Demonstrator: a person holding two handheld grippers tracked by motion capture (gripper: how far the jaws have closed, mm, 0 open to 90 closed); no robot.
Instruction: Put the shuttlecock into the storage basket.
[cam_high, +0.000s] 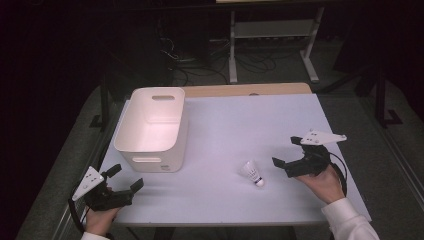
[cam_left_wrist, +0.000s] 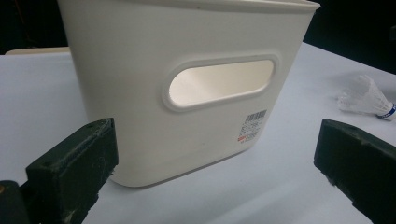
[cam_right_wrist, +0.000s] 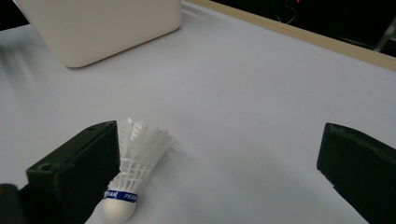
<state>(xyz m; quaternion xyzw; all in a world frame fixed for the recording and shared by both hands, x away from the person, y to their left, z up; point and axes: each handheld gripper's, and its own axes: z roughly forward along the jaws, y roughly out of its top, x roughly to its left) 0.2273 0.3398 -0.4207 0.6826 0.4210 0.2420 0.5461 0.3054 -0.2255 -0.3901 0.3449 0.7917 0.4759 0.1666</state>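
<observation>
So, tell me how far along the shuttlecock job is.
Nothing looks done yet: the shuttlecock lies on its side on the table, and the white bin looks empty. In hand: the right tool is open and close beside the shuttlecock, not gripping it. The left tool waits open near the bin. Probably left: grasp the shuttlecock, carry it across and drop it into the bin.

Jaws wide apart; white bin (cam_left_wrist: 140, 93) between, label near handle slot; shuttlecock (cam_left_wrist: 366, 98) far right.
</observation>
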